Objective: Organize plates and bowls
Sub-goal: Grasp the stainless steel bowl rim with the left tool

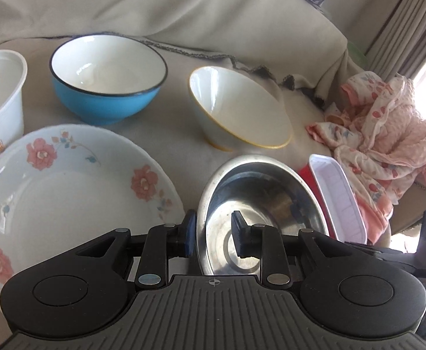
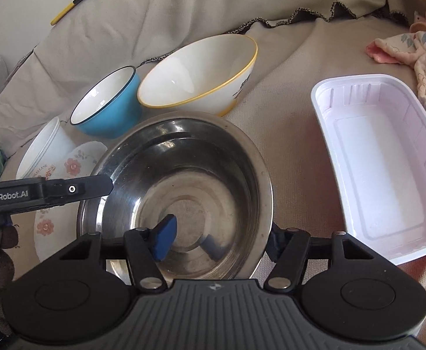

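Observation:
A steel bowl (image 1: pixel 271 192) (image 2: pixel 189 163) sits on the cloth-covered surface. My left gripper (image 1: pixel 214 233) straddles its left rim, one finger outside and one inside, with a wide gap between them. My right gripper (image 2: pixel 221 242) straddles the bowl's right rim the same way, one blue pad (image 2: pixel 164 239) inside. A floral plate (image 1: pixel 67 192) (image 2: pixel 75 163) lies left of the bowl. A blue bowl (image 1: pixel 108 78) (image 2: pixel 108 102) and a yellow-rimmed white bowl (image 1: pixel 239 108) (image 2: pixel 198 73) stand behind, the white one tilted.
A white plastic tub (image 1: pixel 0 93) (image 2: pixel 46 148) stands at far left. A white rectangular tray (image 2: pixel 385 163) (image 1: pixel 338 198) lies right of the steel bowl. Pink cloth (image 1: pixel 387 134) is bunched at the right. A draped sofa back (image 1: pixel 183 8) rises behind.

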